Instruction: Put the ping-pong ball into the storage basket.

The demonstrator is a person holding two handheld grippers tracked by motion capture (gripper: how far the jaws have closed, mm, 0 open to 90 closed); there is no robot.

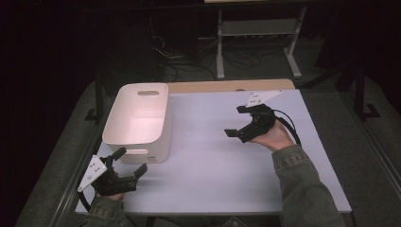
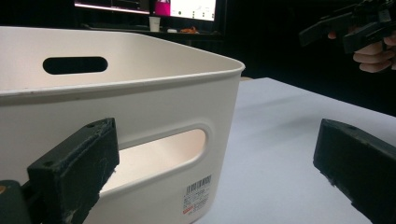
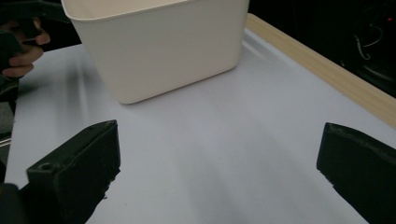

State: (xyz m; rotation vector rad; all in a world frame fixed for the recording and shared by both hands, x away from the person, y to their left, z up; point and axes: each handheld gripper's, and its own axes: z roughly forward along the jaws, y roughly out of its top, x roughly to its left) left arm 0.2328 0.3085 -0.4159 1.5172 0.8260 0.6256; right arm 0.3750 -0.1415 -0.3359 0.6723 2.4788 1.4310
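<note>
At the near left corner of the white table (image 1: 213, 170), the left gripper (image 1: 128, 166) sits just beside the cream plastic bin (image 1: 137, 124), its jaws spread wide and holding nothing. From its own camera the bin (image 2: 140, 116) looms right ahead, with the slot handle (image 2: 159, 156) in the short end wall facing the jaws and slightly to the left of the gap between them. The bin stands upright on the left part of the table, its long axis running away from the person, so the end handle is what this hand meets first. It looks empty, though the light is dim and I can't see the whole floor of it.

Over to the right, the right gripper (image 1: 235, 122) hovers well apart from the bin, jaws likewise wide open and empty, turned toward the bin's long side wall (image 3: 168, 51). The left hand is plainly the nearer one; I'd judge any grab at the bin starts there.
</note>
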